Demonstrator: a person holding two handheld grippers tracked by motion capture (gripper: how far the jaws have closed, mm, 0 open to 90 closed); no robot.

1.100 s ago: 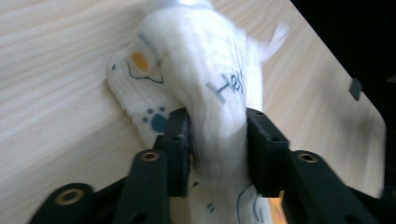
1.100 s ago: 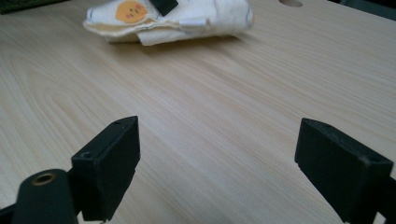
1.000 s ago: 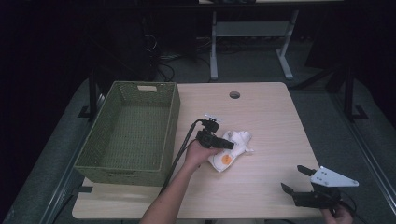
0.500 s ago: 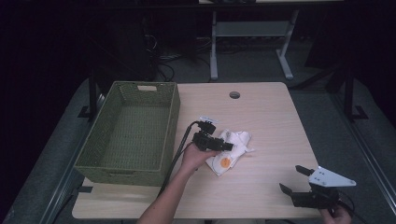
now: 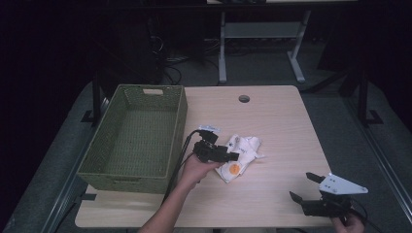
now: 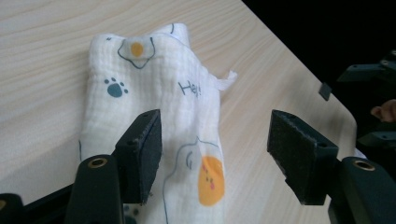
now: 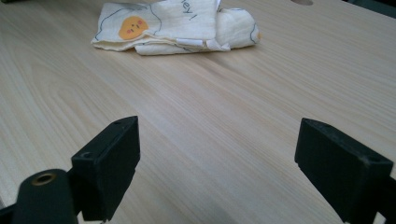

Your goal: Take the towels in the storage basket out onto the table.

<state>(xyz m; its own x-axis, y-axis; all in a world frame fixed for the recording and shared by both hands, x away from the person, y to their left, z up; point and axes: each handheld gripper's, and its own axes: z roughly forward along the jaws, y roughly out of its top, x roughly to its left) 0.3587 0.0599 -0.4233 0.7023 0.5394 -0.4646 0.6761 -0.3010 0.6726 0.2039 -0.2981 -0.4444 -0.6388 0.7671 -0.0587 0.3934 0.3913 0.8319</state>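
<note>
A folded white cloth [image 5: 245, 150] printed with paw marks, an orange dot and "Hey!" lies in the middle of the wooden table [image 5: 282, 126]. My left gripper [image 5: 234, 156] hovers at the cloth's left end. In the left gripper view its jaws [image 6: 215, 154] have just been opening and stand apart over the cloth [image 6: 154, 93], with the pads off the fabric. At the table's front right corner, my right gripper [image 5: 302, 186] is open with bare wood between its jaws [image 7: 217, 158]. It faces the cloth [image 7: 187, 23], which lies well ahead of it.
A green woven basket [image 5: 180, 126] stands along the left side of the table, close beside my left hand. A round cable hole [image 5: 244, 98] sits near the far edge. Bare wood stretches between the cloth and the right gripper.
The left gripper's jaws have spread apart and the hand has drawn back a little toward the lower left. The cloth stays lying on the table. The right gripper has not moved.
</note>
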